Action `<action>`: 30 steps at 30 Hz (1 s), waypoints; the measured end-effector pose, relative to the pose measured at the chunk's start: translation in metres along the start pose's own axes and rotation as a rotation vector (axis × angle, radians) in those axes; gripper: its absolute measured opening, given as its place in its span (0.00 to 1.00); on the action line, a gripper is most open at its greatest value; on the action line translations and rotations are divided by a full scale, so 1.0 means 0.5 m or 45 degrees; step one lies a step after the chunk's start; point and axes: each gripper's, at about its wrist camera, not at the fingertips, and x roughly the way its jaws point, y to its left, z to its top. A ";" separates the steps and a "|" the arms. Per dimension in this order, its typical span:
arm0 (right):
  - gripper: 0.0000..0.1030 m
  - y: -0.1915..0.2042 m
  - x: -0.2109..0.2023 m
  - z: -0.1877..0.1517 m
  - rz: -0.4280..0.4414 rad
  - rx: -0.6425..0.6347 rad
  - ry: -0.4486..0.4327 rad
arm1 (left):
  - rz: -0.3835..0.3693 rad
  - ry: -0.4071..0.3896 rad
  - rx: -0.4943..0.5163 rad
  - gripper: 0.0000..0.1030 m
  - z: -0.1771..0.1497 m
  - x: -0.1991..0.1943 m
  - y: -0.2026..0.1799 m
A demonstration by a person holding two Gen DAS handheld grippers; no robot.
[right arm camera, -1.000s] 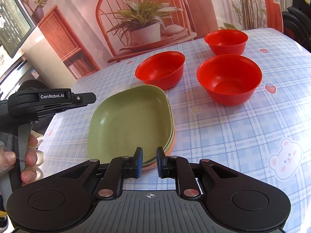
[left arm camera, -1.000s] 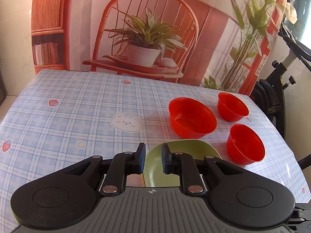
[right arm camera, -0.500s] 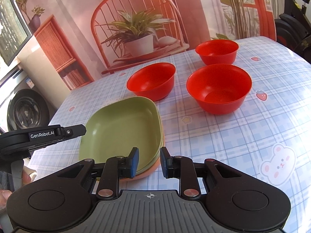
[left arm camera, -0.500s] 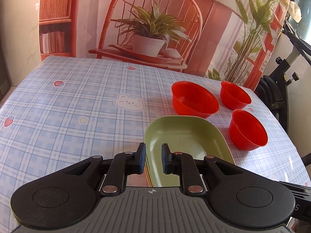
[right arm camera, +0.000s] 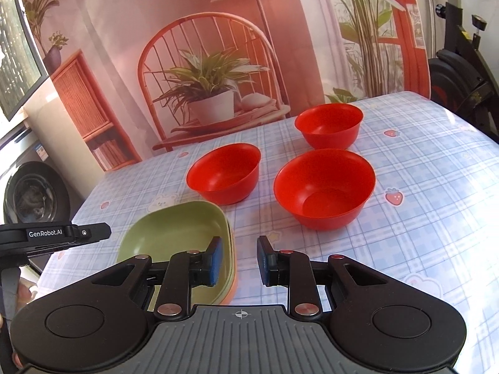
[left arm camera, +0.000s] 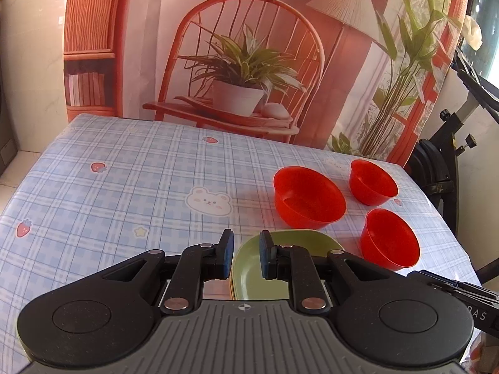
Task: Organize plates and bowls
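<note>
A stack of plates with a green plate (left arm camera: 312,239) on top lies on the checked tablecloth (left arm camera: 124,205) near the front edge. Beyond it stand three red bowls: a large one (left arm camera: 308,199), a far one (left arm camera: 372,182) and a near right one (left arm camera: 389,238). My left gripper (left arm camera: 246,255) hovers over the plate's left rim, narrowly open, with nothing between its pads. My right gripper (right arm camera: 238,261) hangs just right of the green plate (right arm camera: 174,230), narrowly open and empty. In the right wrist view the bowls (right arm camera: 226,173) (right arm camera: 324,188) (right arm camera: 329,124) sit ahead.
A printed backdrop (left arm camera: 249,62) hangs right behind the table's far edge. An exercise bike (left arm camera: 449,162) stands off the right side. A washing machine (right arm camera: 28,193) is at the left. One of the left gripper's fingers (right arm camera: 93,233) juts in beside the plates, and a hand (right arm camera: 25,290) shows below it.
My right gripper has shifted right, from astride the plates' near rim to beside it, and tilted up. The left view moved back, then forward over the plates. Both jaws kept their gap.
</note>
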 end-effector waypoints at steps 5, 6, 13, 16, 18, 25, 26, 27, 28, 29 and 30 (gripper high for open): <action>0.23 -0.020 -0.006 0.048 -0.053 -0.105 -0.064 | 0.002 0.006 0.075 0.25 0.049 -0.003 -0.014; 0.23 -0.023 -0.006 0.055 -0.061 -0.116 -0.070 | 0.010 0.003 0.077 0.26 0.054 -0.004 -0.016; 0.23 -0.044 0.007 0.087 -0.051 -0.126 -0.052 | 0.021 0.041 0.069 0.27 0.065 0.011 -0.032; 0.23 -0.046 0.018 0.101 -0.048 -0.141 -0.032 | 0.016 0.061 0.075 0.27 0.073 0.024 -0.041; 0.23 -0.049 0.026 0.113 -0.050 -0.145 -0.020 | 0.009 0.074 0.074 0.27 0.078 0.032 -0.045; 0.23 -0.064 0.064 0.152 -0.060 -0.102 -0.002 | -0.003 0.124 0.099 0.27 0.098 0.084 -0.065; 0.23 -0.064 0.072 0.157 -0.059 -0.100 0.003 | -0.005 0.131 0.101 0.27 0.101 0.092 -0.067; 0.23 -0.064 0.080 0.161 -0.059 -0.098 0.010 | -0.009 0.138 0.102 0.27 0.103 0.100 -0.069; 0.23 -0.064 0.092 0.167 -0.060 -0.096 0.020 | -0.013 0.145 0.103 0.28 0.105 0.108 -0.070; 0.23 -0.064 0.102 0.171 -0.059 -0.093 0.028 | -0.016 0.153 0.102 0.29 0.107 0.115 -0.069; 0.23 -0.063 0.112 0.174 -0.057 -0.091 0.036 | -0.018 0.161 0.101 0.30 0.109 0.124 -0.070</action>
